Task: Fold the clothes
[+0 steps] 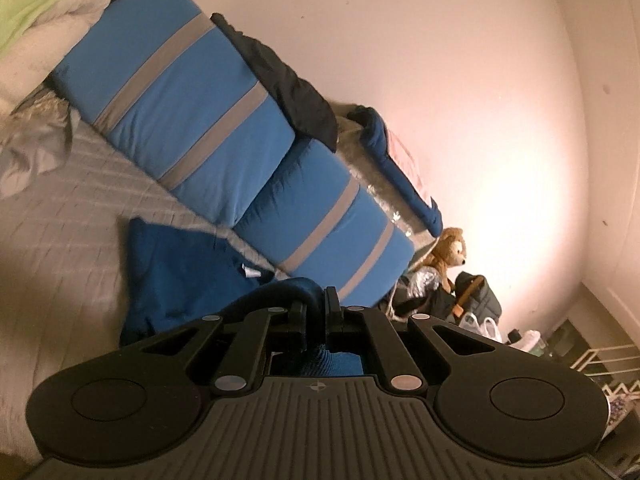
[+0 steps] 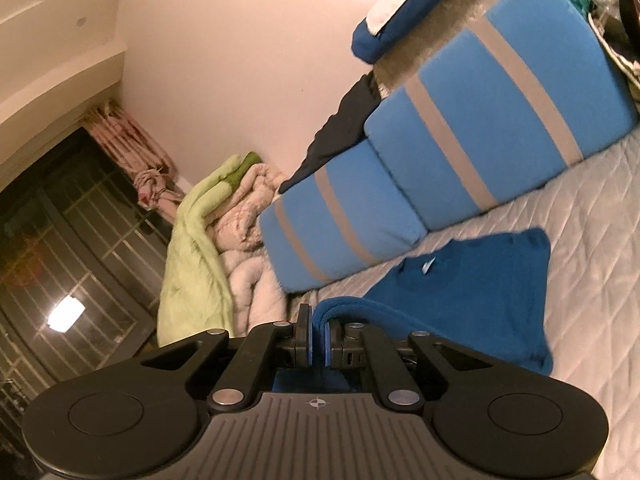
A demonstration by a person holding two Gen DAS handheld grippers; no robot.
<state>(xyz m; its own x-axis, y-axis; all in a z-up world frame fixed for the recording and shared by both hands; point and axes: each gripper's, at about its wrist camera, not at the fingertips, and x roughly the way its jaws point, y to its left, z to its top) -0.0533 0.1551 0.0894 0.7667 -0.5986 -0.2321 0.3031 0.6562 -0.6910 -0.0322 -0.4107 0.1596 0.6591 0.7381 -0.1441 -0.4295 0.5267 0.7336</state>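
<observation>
Left gripper point(image 1: 319, 306) has its jaws pinched nearly together on a fold of the blue garment point(image 1: 180, 272); right gripper point(image 2: 318, 328) likewise, jaws narrowed onto a rolled edge of the same blue garment point(image 2: 480, 284), cloth visible between the pads. The garment lies on the grey quilted mattress point(image 1: 60, 216), just in front of the blue cushions, its near edge lifted by both grippers; a small white label point(image 2: 429, 265) shows near its middle. Count: one garment being handled, two blue cushions with grey stripes point(image 1: 180, 104) end to end along the wall, two stripes each. One dark cloth point(image 1: 288, 84) sits draped behind the cushions, seen in both views. Left view only: a stuffed bear point(image 1: 446, 248) past the cushion end, dark bags point(image 1: 476, 292) beside it, a white wire rack point(image 1: 600, 356) at far right. Right view only: a dark barred window point(image 2: 80, 248), a tied-back pink curtain point(image 2: 136, 152), and the full pile of bedding, one light green quilt point(image 2: 192, 248) against one cream comforter point(image 2: 256, 240). Left view catches just a corner of that pile. A dark blue pillow point(image 2: 384, 36) lies on the ledge behind the cushions.
</observation>
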